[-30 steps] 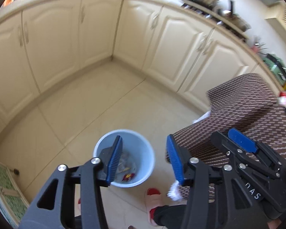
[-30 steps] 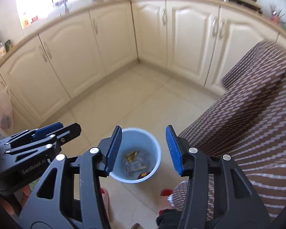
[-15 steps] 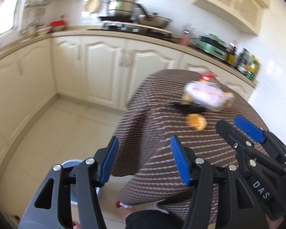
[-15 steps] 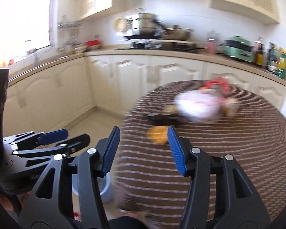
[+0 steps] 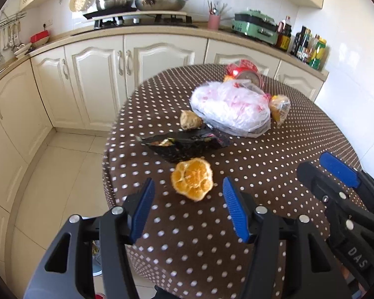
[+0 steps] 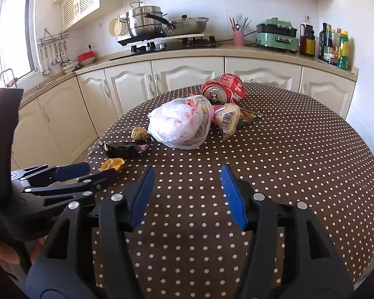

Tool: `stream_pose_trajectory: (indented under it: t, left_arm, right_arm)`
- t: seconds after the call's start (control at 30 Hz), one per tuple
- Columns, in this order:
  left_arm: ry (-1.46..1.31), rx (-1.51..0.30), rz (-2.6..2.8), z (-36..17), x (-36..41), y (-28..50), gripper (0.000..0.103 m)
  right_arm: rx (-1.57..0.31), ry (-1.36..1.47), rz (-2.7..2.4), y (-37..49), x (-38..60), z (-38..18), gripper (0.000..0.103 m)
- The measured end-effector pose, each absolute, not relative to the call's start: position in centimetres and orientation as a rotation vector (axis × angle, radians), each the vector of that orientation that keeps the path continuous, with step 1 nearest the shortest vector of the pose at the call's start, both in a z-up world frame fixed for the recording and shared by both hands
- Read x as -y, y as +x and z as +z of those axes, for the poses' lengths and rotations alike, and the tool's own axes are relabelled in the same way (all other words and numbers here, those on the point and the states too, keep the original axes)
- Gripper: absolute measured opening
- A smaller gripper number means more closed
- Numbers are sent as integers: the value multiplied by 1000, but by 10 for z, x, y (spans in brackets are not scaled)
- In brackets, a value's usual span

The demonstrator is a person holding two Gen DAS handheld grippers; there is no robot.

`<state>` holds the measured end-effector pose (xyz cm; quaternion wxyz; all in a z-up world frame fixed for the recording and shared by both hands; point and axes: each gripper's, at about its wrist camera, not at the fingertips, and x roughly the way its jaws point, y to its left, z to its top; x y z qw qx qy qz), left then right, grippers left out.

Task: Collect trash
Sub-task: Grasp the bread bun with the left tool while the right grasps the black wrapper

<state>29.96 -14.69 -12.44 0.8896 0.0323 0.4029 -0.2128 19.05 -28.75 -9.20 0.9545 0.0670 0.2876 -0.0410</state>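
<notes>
Round table in brown polka-dot cloth [image 6: 299,154] — bearing squashed orange peel [image 5: 192,182], black foil wrapper [image 5: 187,144], crumpled clear plastic bag [image 6: 179,124], crushed red cans [image 6: 224,91]. Left gripper [image 5: 187,206] and right gripper [image 6: 185,194] — jaws spread, just been widening, nothing between; peel just beyond the left's tips.

"DAS" stands on the right hand-held gripper [image 5: 336,172].

Cream cabinets [image 5: 94,74], white tiled wall [image 6: 236,7], window [image 6: 15,30].
</notes>
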Motion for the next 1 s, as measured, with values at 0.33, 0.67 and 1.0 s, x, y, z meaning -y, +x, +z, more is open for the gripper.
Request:
stream_pose_trajectory:
  t: [0.33, 0.67, 1.0]
  left_arm:
    - [59, -827, -475, -123, 140, 299, 33]
    - [-27, -759, -316, -112, 52, 299, 33]
    - [-97, -775, -321, -124, 13, 310, 33]
  right_arm:
    - [-642, 151, -32, 212, 273, -94, 57]
    - [-683, 33, 76, 252, 210, -93, 57]
    - [-833, -39, 32, 310, 175, -106, 55]
